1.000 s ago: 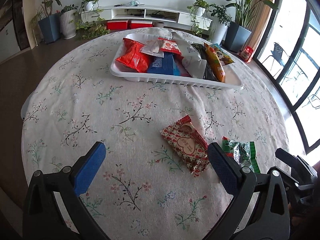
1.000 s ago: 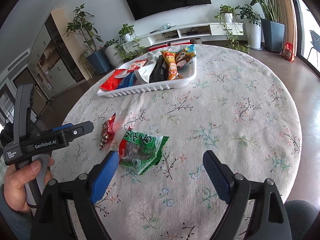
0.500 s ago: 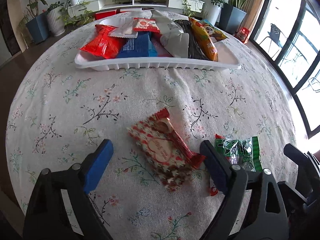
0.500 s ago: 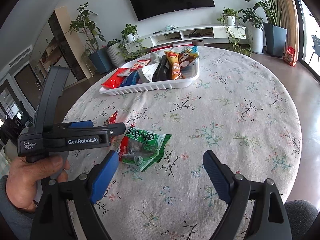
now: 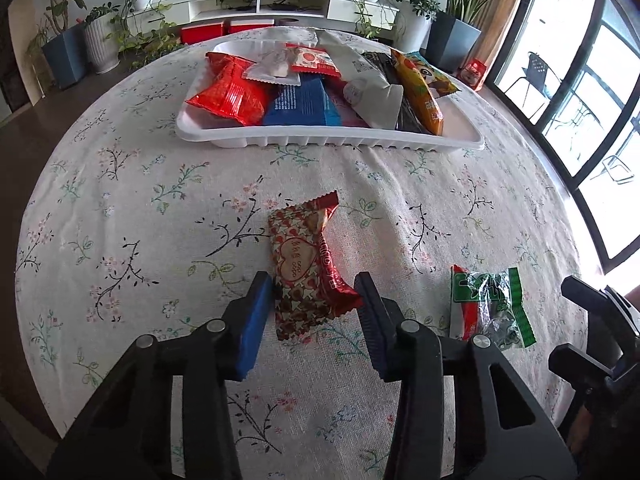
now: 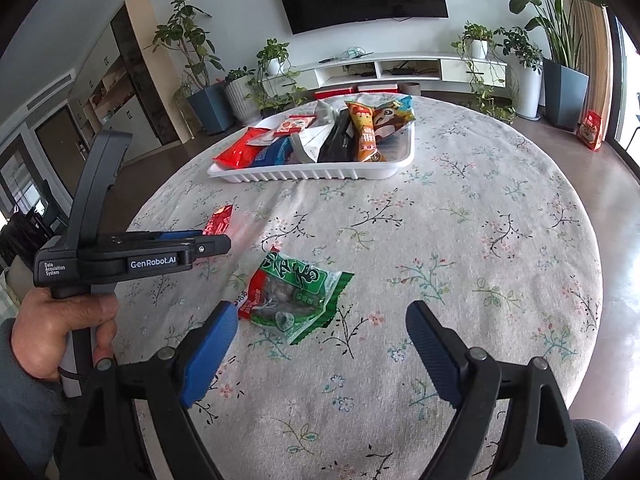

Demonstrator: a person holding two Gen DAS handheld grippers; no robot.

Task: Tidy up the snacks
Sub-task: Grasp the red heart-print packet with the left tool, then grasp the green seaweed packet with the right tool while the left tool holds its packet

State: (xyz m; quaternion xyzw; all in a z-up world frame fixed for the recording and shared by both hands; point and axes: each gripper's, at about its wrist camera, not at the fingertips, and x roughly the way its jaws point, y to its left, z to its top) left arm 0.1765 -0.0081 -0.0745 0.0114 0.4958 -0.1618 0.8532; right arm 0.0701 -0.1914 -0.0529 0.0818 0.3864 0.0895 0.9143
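A round table under a matte floral cloth carries a ribbed white plastic tray heaped with glossy snack packs at its far side. Nearer, a crinkled red foil snack packet with heart and star print lies flat on the cloth, its near end between the blue ribbed pads of the left gripper. The jaws are closing; a second ago they stood wide and the packet lay ahead of them, and now the pads flank it closely, the left one about touching its edge. A green-and-clear plastic packet lies just ahead of the right gripper, whose jaws stay wide with nothing between them. A hand grips the left tool's handle.
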